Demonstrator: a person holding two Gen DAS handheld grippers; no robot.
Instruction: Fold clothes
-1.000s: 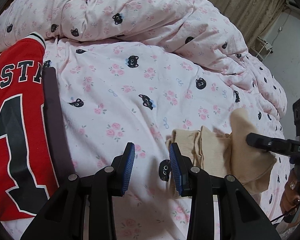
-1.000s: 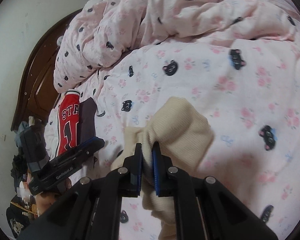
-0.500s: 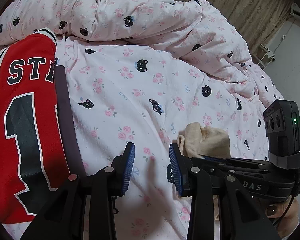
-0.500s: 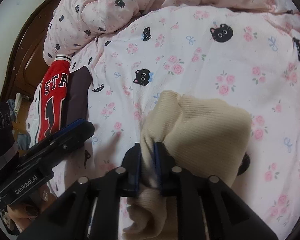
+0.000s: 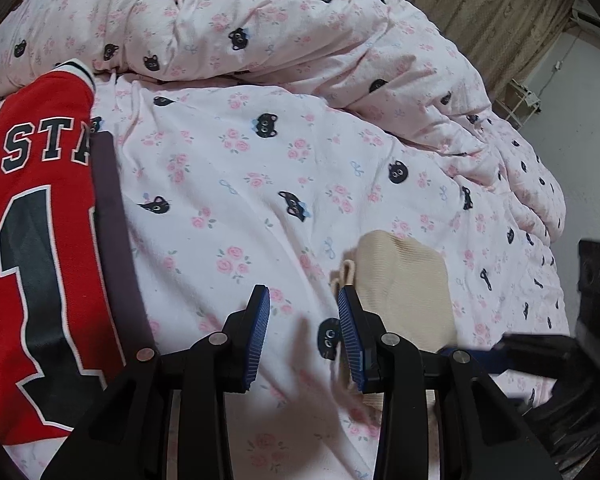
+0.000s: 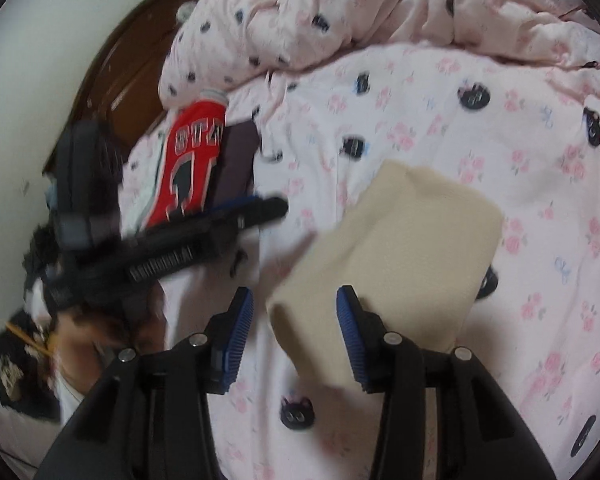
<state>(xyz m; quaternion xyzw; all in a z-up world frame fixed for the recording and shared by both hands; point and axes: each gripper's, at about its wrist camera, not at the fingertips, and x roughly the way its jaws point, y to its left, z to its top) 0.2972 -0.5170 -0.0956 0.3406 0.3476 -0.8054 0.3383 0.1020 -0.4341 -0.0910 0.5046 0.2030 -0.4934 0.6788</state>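
Note:
A folded beige ribbed garment (image 5: pixel 400 284) lies on the pink cat-print sheet (image 5: pixel 236 184); in the right wrist view it (image 6: pixel 392 260) lies flat just ahead of my fingers. My right gripper (image 6: pixel 296 320) is open above its near edge and holds nothing. My left gripper (image 5: pixel 304 328) is open and empty over the sheet, just left of the beige garment. A folded red jersey (image 5: pixel 32 240) with a dark folded garment (image 5: pixel 116 240) beside it lies at the left.
A bunched pink duvet (image 5: pixel 300 40) is heaped along the far side of the bed. A dark wooden headboard (image 6: pixel 132 72) and white wall stand beyond the jersey. A beige curtain (image 5: pixel 500 4) hangs at the far right.
My right gripper has opened and let go of the beige garment, which now lies folded flat on the sheet. The right gripper has drawn back; the left has hardly moved.

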